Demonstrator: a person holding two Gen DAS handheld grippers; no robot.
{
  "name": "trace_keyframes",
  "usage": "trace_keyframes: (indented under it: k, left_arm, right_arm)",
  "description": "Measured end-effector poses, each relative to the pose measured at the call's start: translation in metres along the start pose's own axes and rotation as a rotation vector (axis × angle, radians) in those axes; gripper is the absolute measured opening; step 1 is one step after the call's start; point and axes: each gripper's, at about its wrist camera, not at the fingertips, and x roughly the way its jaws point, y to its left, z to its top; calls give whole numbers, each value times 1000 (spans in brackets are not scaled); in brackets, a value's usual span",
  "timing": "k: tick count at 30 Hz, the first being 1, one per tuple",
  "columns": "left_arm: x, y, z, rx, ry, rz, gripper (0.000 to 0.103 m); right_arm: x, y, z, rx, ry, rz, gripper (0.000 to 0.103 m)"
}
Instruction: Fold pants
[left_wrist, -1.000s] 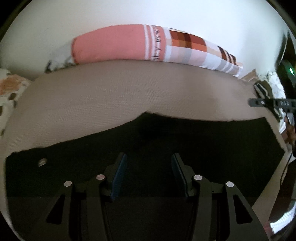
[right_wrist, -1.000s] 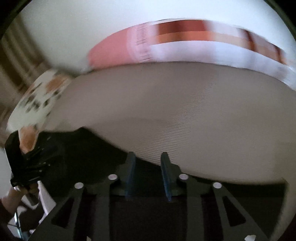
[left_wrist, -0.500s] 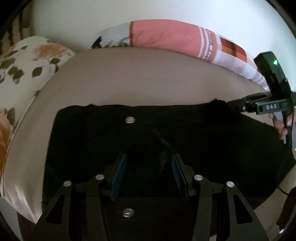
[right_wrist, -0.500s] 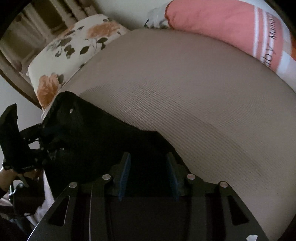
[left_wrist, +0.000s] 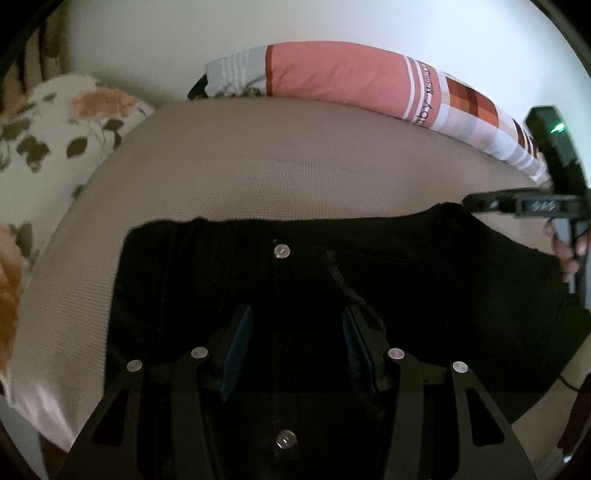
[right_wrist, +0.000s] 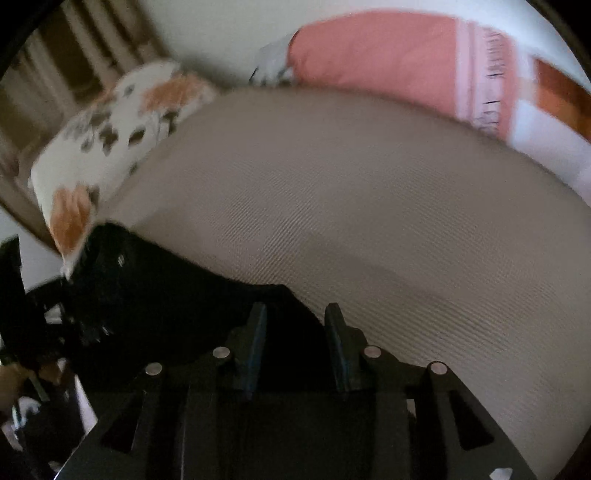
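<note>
Left gripper (left_wrist: 295, 343): fingers spread, low over black pants (left_wrist: 424, 280). Right gripper (right_wrist: 295, 343): spread, level at the pants' waistband corner.

Left gripper (left_wrist: 293, 349): I see black angular frames, blue pads (left_wrist: 236, 352), four silver screws.
Right gripper (right_wrist: 295, 347): my view shows the same black build, with a green light on its housing.
Hand (left_wrist: 565, 251): bare skin on its handle.
</note>
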Motion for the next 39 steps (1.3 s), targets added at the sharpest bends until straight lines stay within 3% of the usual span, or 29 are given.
trace_keyframes:
  k: [3,5,10,14,17,23,30,39]
  left_arm:
    - [-19,-26,2,93,-53,-6,52]
    - [-29,-53,3,157,-67,-59,55]
    - [-27,-122,1,246,-38,-204,57]
    - [-16,-169,-2,293,-6,-250,57]
    - [-6,-193,-3,270,36,-276,57]
    - [12,-213,-2,159,96,-254,57]
    - [28,-209,-3,69,119,-150,57]
    - [32,-209,-6,96,101,-96,57]
  right_arm:
    - [-40,-9,-21,29,-61,-49,35]
    - [-61,-18,-44,72,-77,-78,42]
    - [-94,-54,-111,217,-65,-131,42]
    - [-126,-93,-161,360,-82,-144,42]
    - [-155,-125,-188,451,-121,-182,42]
    - [-217,-190,-241,619,-196,-291,42]
    - [-245,-238,-281,731,-222,-366,42]
    - [-258,-296,-316,854,-233,-268,42]
